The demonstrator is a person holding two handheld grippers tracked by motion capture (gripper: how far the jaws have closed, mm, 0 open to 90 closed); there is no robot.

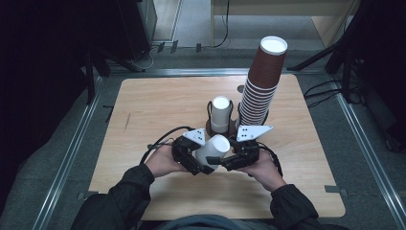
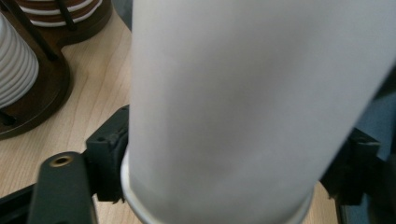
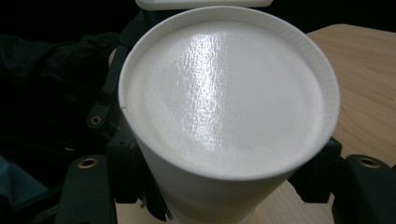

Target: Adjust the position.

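White cup point(image 1: 213, 149) clamped by right gripper point(image 1: 229, 162), left gripper point(image 1: 197, 165) grip unclear (jaw tips hidden behind cup)

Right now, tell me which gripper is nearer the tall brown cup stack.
Right. The right gripper sits just in front of the tall brown cup stack, near its base; the left gripper is farther left, beyond the white cup.

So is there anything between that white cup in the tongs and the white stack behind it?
Nothing visible does. The white cup lies tilted between the left tongs and the right tongs, and the white stack stands just beyond it in the holder, with no object between.
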